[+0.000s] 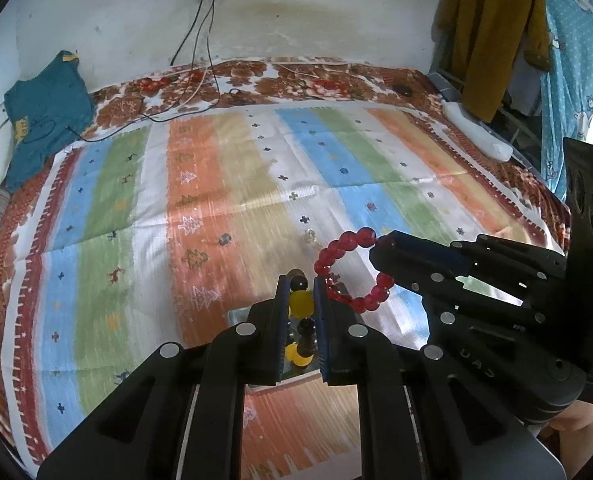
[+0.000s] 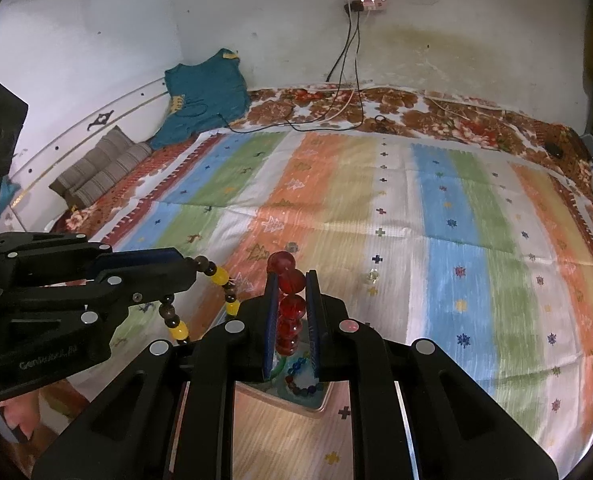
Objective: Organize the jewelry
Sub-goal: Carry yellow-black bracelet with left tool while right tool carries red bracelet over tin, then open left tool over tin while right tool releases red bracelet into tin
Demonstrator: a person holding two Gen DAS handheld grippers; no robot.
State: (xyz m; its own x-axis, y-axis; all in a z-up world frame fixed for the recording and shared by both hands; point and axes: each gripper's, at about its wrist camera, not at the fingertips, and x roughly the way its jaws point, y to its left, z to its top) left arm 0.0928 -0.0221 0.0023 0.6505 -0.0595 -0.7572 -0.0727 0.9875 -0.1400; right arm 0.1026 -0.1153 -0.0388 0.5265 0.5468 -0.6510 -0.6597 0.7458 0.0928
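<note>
Right wrist only: multicolored beads [image 2: 301, 385].

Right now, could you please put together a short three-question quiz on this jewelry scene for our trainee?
1. True or false: the left tongs are shut on the red bead bracelet.
2. Multiple choice: the yellow and dark bead bracelet is held by A) the left tongs, B) the right tongs, C) neither.
3. Fill in: under the right tongs, a tray holds more ____ jewelry.

Key
1. False: the right tongs grip the red bracelet.
2. A.
3. Beaded.
</note>
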